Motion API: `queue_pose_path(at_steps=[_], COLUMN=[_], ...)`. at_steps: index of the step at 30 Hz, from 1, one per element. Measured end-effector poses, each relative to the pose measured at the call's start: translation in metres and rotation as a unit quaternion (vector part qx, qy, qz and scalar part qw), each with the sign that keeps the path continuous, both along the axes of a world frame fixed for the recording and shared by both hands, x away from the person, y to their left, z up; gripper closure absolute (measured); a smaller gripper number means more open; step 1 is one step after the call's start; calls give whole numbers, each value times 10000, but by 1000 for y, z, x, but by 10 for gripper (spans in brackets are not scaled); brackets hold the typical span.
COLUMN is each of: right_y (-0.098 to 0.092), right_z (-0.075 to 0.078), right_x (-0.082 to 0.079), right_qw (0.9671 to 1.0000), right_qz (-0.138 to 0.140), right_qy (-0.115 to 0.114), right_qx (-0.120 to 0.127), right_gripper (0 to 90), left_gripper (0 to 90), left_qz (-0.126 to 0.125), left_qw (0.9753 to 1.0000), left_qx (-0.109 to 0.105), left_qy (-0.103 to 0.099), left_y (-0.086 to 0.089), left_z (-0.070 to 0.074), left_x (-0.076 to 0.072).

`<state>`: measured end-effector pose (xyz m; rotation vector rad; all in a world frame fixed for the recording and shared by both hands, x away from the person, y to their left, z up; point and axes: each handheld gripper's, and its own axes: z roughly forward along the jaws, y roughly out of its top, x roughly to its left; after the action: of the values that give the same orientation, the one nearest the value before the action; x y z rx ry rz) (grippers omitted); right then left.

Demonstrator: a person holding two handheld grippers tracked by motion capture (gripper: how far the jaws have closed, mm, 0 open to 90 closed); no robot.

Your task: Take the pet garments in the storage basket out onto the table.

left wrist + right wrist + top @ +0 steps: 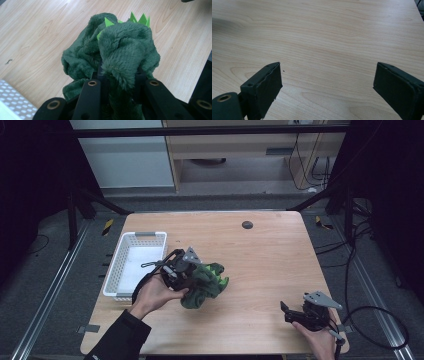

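Beside the white basket, my left tool clamps a green plush cloth; my right tool gapes over bare desk.

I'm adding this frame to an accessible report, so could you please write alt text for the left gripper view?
The left gripper is shut on a bunched dark green plush toy with bright green felt spikes, seen along its black jaws above a light wooden table. A corner of a white perforated basket shows at the lower left.
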<state>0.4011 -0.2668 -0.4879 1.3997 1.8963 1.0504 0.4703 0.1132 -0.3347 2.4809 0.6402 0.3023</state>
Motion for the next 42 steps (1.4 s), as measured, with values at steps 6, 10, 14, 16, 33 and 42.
queue_pose_path(at_steps=[6,10,14,16,33,42], right_y=[0,0,0,-1,-1,-1], right_z=[0,0,0,1,2,2], right_x=[0,0,0,0,-1,-1], right_qw=[10000,10000,10000,10000,10000,10000], right_qz=[-5,-11,-23,-33,-45,-38], right_qy=[-16,-23,-29,-35,-56,-63], right_qx=[-12,-18,-21,-8,15,8], right_gripper=[81,81,81,81,81,80], left_gripper=[751,751,751,751,752,751], left_qz=[-125,-154,-169,-175,-274,-334], left_qw=[9998,9997,9996,9996,9988,9979], left_qx=[101,135,141,138,216,321], left_qy=[72,98,149,176,346,448], left_y=[-12,-18,-21,-23,-37,-46], left_z=[-7,-10,-15,-17,-39,-52], left_x=[2,4,7,8,14,15])
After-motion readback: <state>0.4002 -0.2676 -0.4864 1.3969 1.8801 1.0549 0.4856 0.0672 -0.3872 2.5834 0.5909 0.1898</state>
